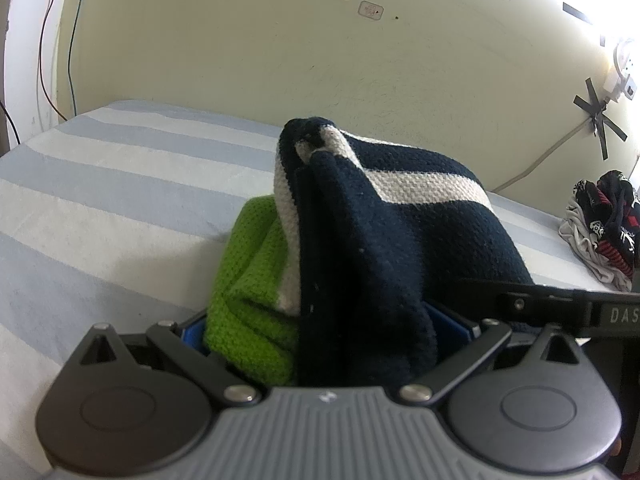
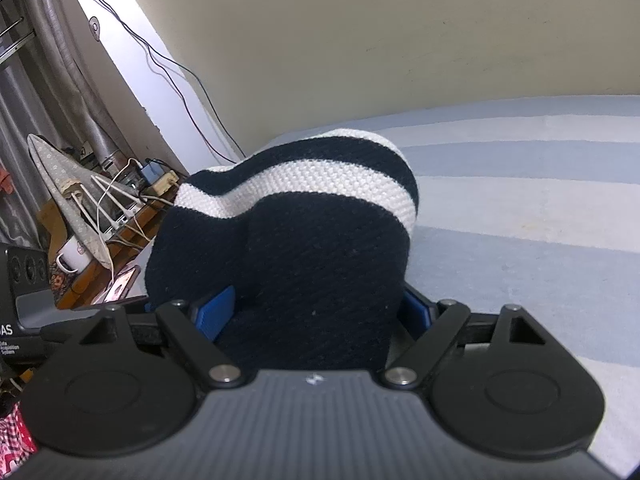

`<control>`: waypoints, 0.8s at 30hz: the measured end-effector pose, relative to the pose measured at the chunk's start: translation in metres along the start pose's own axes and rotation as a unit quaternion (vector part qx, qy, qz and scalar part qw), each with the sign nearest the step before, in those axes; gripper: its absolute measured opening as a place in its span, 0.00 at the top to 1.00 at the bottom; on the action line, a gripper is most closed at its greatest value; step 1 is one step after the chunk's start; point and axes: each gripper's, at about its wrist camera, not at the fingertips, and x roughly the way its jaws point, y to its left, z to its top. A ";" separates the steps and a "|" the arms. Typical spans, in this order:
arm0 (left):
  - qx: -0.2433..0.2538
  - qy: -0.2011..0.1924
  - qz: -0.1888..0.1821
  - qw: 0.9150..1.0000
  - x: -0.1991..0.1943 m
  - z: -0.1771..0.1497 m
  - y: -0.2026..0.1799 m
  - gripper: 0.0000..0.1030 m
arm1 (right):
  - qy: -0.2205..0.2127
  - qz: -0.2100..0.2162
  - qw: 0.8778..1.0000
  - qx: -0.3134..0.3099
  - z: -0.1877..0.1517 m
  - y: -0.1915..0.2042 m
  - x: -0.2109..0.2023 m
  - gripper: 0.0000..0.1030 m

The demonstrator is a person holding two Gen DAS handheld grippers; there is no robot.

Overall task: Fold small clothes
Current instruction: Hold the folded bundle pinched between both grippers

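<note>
Knit sweater (image 1: 384, 240) (navy, white, green) is bunching up over the striped bed (image 1: 100, 208). Left gripper (image 1: 324, 332) is clamping a thick fold of it. Right gripper (image 2: 312, 312) is standing wide with navy knit filling the gap; grip unclear.

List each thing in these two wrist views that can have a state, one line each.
knit garment: bunched, lifted off the bed, between both grippers' jaws.
left gripper: jaws wide, filled with knit fabric; grip unclear.
right gripper: jaws wide, filled with knit fabric; grip unclear.
clothes pile: unfolded, heaped on the bed's far corner.
striped bedsheet: spread flat.
</note>
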 end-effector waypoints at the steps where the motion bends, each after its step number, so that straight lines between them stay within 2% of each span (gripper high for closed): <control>1: 0.000 0.000 0.000 1.000 0.000 0.000 0.000 0.00 | 0.000 0.000 1.000 0.000 0.000 -0.001 -0.001 0.15; 24: 0.002 0.000 0.000 1.000 0.000 -0.001 -0.001 0.00 | -0.002 0.003 1.000 0.002 0.000 0.000 0.000 0.13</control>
